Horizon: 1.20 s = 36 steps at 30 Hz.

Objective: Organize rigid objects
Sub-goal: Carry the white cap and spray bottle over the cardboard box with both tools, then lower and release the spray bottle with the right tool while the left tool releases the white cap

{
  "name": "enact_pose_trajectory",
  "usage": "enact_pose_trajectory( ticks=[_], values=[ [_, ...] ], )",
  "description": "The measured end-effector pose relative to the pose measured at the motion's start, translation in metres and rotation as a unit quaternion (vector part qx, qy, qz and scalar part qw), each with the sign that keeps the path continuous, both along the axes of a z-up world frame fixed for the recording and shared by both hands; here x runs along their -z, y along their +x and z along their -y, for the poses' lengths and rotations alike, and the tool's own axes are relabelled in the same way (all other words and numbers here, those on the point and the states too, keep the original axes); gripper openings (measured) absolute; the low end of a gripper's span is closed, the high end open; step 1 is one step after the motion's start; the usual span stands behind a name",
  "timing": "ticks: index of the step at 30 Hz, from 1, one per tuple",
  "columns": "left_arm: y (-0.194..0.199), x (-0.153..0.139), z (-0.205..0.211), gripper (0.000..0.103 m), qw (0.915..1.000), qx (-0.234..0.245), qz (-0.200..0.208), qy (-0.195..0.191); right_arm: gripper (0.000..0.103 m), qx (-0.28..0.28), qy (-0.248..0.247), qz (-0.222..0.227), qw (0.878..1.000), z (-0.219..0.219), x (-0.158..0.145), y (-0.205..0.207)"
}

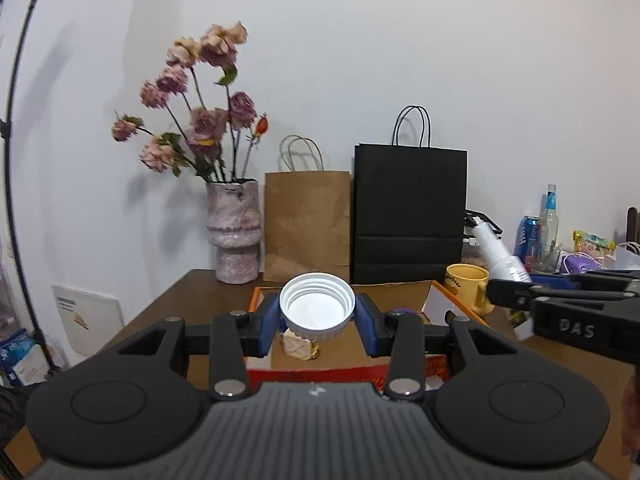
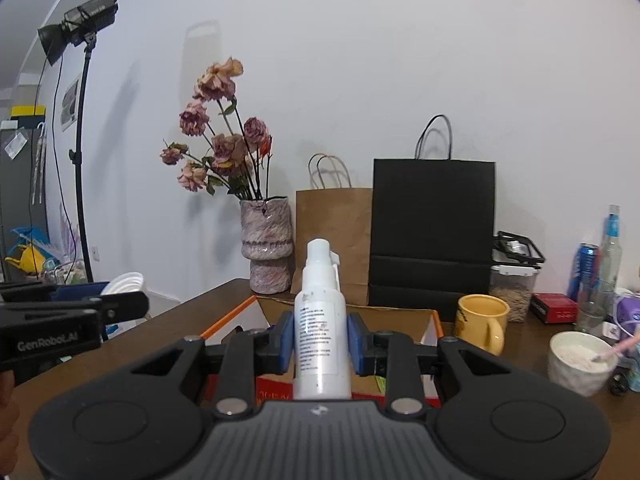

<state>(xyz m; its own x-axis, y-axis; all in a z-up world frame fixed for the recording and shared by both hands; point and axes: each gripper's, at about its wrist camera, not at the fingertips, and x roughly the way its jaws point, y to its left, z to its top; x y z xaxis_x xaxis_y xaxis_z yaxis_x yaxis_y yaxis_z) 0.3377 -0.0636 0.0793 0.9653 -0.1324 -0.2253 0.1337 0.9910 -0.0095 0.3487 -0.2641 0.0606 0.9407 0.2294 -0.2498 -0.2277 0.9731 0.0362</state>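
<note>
Left wrist view: left gripper (image 1: 317, 320) clamped on a white screw lid (image 1: 317, 306), blue pads pressed to its ribbed rim, open side facing the camera. Held over an open cardboard box (image 1: 404, 294) on the brown table (image 1: 168, 304). Inside the box, one pale wrapped item (image 1: 298, 346) just below the lid and something purple (image 1: 404, 312) near the far side; too small to name. Off to the right, right gripper (image 1: 504, 276) carrying a white spray bottle (image 1: 502, 258), tilted, beside a yellow mug (image 1: 466, 284).

Right wrist view: pads closed narrowly on the spray bottle's body, nozzle up, held above the same box. Box floor mostly hidden by bottle and tool. On the table to the right, the yellow mug, a clear tub (image 2: 514, 294) holding something grainy, and a white bowl (image 2: 582, 364) of pale powder with a pink utensil. Lid visible far left in the other tool.

Progress, judged: midway. Both pieces lifted, neither set down yet; box nearly bare, with placing of lid and bottle left to do.
</note>
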Motion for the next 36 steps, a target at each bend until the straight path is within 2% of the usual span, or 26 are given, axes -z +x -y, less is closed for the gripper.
enact_pose_trajectory(
  ticks=[9,15,20,25,28,31,36],
  values=[
    [0.067,-0.012,0.014,0.041,0.9998,0.01,0.0,0.015,0.027,-0.021,0.002,-0.042,0.999,-0.005,-0.002,0.082],
    [0.122,-0.013,0.02,0.041,0.9997,0.002,-0.015,0.021,0.027,-0.022,0.002,-0.06,0.998,-0.005,0.001,0.135],
    [0.174,-0.007,0.023,0.041,0.9985,0.008,-0.052,0.017,0.027,-0.017,0.0,-0.08,0.997,-0.002,-0.001,0.177],
    [0.219,0.008,0.027,0.041,0.9953,0.015,-0.091,0.028,0.027,-0.013,-0.034,-0.104,0.994,-0.008,0.0,0.214],
    [0.245,0.016,0.028,0.041,0.9907,0.028,-0.13,0.029,0.027,-0.021,-0.041,-0.139,0.989,-0.01,0.001,0.238],
    [0.271,0.025,0.029,0.041,0.9811,0.038,-0.186,0.035,0.027,-0.03,-0.045,-0.187,0.981,-0.008,0.002,0.262],
    [0.302,0.033,0.031,0.041,0.9656,0.056,-0.248,0.053,0.027,-0.032,-0.043,-0.283,0.958,-0.004,0.013,0.302]
  ],
)
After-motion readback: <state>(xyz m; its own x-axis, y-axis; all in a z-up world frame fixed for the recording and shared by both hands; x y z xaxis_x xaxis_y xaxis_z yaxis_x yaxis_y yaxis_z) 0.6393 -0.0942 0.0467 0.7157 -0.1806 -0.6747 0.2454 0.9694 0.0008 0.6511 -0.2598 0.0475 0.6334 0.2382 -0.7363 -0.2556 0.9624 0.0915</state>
